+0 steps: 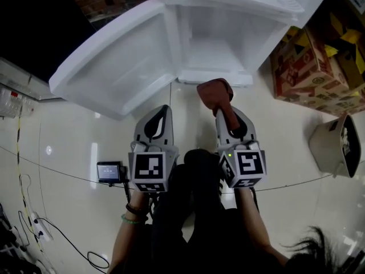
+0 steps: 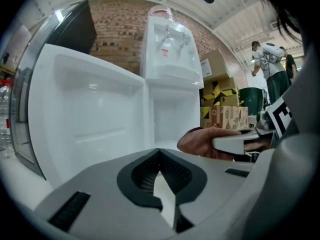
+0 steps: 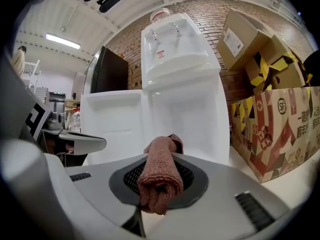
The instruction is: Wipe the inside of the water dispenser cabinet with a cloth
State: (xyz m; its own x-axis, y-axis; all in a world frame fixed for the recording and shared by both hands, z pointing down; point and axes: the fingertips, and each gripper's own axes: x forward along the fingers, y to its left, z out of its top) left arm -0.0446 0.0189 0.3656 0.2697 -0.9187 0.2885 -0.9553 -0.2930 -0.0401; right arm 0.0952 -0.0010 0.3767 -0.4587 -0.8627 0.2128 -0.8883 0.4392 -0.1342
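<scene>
A white water dispenser stands ahead with its lower cabinet open and its door swung out to the left. The cabinet's inside looks bare and white. My right gripper is shut on a rolled reddish-brown cloth, whose end sticks out just short of the cabinet's sill. The same cloth runs between the jaws in the right gripper view. My left gripper hangs beside it, shut and holding nothing, in front of the open door.
Printed cardboard boxes are stacked right of the dispenser. A beige bin lies further right. A small screen device and cables sit on the glossy floor at left. A person stands far off.
</scene>
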